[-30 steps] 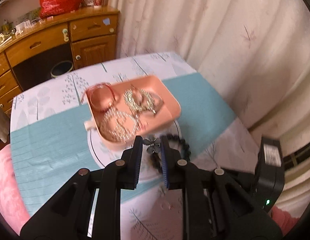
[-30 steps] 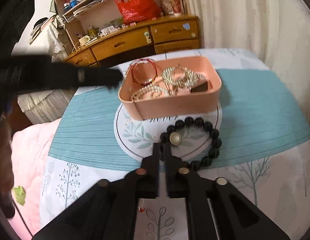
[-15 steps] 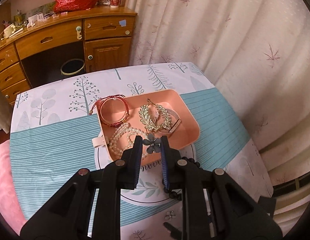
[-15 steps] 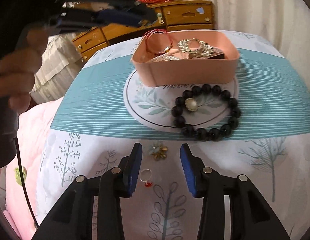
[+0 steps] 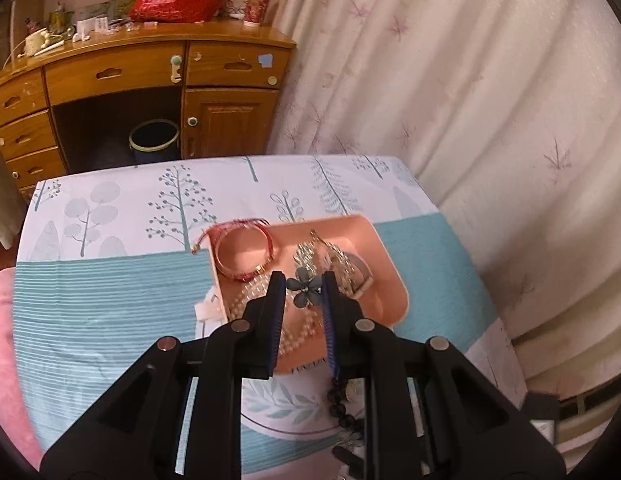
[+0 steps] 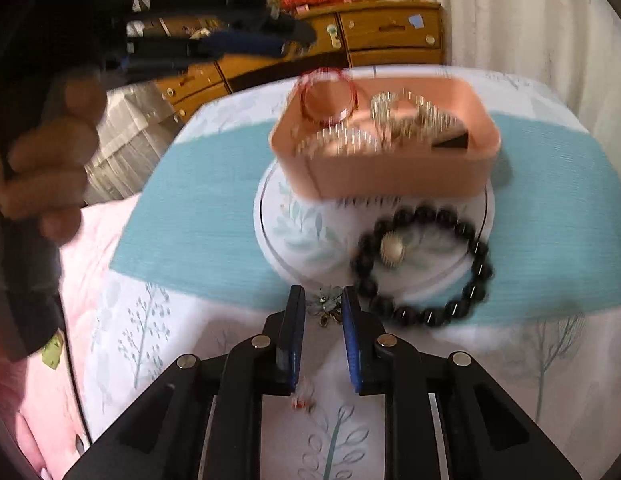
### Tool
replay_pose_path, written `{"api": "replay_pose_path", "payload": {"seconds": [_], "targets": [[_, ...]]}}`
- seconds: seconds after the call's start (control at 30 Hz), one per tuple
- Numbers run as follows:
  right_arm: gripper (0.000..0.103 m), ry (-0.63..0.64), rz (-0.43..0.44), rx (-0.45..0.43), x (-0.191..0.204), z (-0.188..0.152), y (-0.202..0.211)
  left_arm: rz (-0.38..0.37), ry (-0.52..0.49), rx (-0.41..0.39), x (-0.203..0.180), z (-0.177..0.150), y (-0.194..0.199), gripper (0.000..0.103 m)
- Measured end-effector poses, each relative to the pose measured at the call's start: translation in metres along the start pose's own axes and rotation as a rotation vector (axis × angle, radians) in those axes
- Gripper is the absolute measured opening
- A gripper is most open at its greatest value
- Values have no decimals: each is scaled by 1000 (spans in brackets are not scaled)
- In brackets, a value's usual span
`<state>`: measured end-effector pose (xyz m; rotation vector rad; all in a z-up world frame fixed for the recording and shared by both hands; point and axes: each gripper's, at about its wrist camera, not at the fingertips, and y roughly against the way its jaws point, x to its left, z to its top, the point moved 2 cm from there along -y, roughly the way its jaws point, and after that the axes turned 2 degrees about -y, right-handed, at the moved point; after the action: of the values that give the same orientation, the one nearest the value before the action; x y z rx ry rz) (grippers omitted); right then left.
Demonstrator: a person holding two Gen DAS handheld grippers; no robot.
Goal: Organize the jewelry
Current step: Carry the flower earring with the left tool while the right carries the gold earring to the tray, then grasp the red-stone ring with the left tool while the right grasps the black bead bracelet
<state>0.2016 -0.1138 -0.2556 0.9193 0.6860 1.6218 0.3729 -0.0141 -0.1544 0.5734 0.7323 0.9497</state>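
Tongs first: our left tongs [image 5: 303, 285] pinch a blue-grey flower piece [image 5: 306, 287] over the pink tray [image 5: 394, 280]; our right tongs [image 6: 321, 305], just closing, clasp a pale flower piece [image 6: 325, 303] before that tray [image 6: 390, 178].

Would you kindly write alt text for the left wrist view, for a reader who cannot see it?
The left tool pinches a dark flower-shaped ornament above a pink tray that holds a red bracelet, pearls and gold pieces, on a table with a tree-print and teal cloth. A wooden dresser and pale curtain stand behind.
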Motion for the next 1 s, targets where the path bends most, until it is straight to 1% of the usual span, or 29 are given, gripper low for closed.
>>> {"api": "replay_pose_path", "payload": {"seconds": [0.17, 0.23, 0.37, 0.4, 0.47, 0.53, 0.57, 0.6, 0.67, 0.73, 0.77, 0.83, 0.9, 0.97, 1.0], "targets": [[18, 24, -4, -89, -6, 39, 18, -50, 67, -7, 7, 8, -2, 15], [18, 35, -13, -122, -10, 56, 24, -52, 70, -8, 6, 11, -3, 15], [18, 31, -35, -173, -23, 85, 33, -32, 63, -9, 0, 17, -5, 15], [18, 28, -42, -183, -26, 92, 34, -34, 62, -3, -2, 18, -6, 15], [19, 8, -54, -187, -34, 103, 36, -74, 69, 31, -4, 20, -10, 15], [37, -41, -46, -169, -45, 112, 33, -100, 87, 80, -5, 21, -14, 17], [55, -57, -30, -160, -49, 114, 32, -92, 90, 98, -5, 21, -16, 17], [63, -66, -16, -159, -52, 115, 32, -76, 90, 107, -5, 21, -16, 17], [63, -75, -12, -164, -58, 116, 36, -32, 98, 112, -3, 19, -16, 25], [63, -80, -6, -152, -63, 113, 36, 3, 124, 106, 0, 16, -15, 54], [64, -83, 7, -137, -65, 113, 34, 15, 140, 95, 3, 14, -13, 57], [70, -89, 28, -114, -69, 112, 33, 32, 175, 72, 5, 10, -7, 58], [83, -96, 46, -91, -74, 112, 32, 52, 199, 70, 8, 6, -4, 59], [90, -96, 53, -71, -77, 110, 31, 97, 215, 67, 10, -1, 1, 59], [93, -94, 55, -63, -77, 108, 30, 133, 217, 64, 10, -7, 3, 59]]}}
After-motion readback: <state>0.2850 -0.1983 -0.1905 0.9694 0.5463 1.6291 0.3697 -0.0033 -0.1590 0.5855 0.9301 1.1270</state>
